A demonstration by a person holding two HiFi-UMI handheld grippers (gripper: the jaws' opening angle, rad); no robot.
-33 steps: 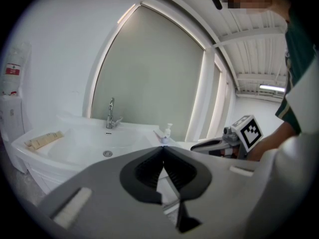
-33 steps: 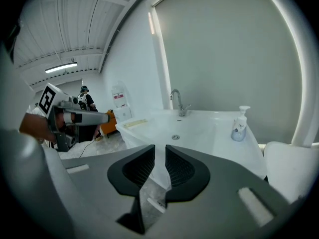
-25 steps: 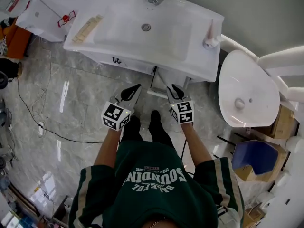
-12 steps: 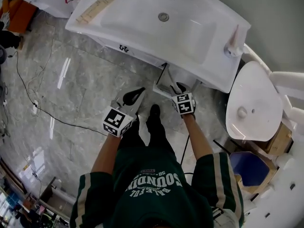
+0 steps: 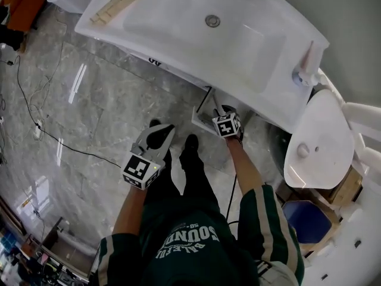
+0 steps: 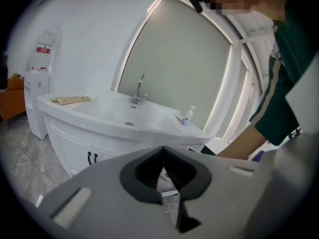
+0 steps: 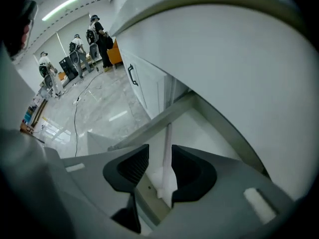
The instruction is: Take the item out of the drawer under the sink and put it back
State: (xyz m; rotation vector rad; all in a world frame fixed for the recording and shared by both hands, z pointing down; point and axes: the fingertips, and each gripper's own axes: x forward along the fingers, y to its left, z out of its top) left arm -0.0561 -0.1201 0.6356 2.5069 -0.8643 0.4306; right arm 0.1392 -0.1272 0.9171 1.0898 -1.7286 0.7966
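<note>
The white drawer (image 5: 201, 115) stands pulled out below the sink (image 5: 250, 46). My right gripper (image 5: 219, 109) points steeply down into it. Its jaws have just been opening and stand open. In the right gripper view a slim pale pink stick (image 7: 167, 143) lies on the drawer floor (image 7: 204, 133), between the pads of my right gripper (image 7: 160, 156) and close to the right pad; I cannot tell if it touches. My left gripper (image 5: 169, 127) hangs left of the person's legs, away from the drawer. My left gripper (image 6: 163, 149) is shut and holds nothing.
A toilet (image 5: 318, 136) stands right of the vanity, with a blue bin (image 5: 306, 222) nearer. A soap bottle (image 5: 306, 61) and a wooden strip (image 5: 116, 5) sit on the sink top. A black cable (image 5: 53, 139) crosses the marble floor. Several people (image 7: 75, 59) stand far off.
Both grippers have sunk. The right one dropped from in front of the vanity down into the open drawer. The left one moved down and slightly left.
</note>
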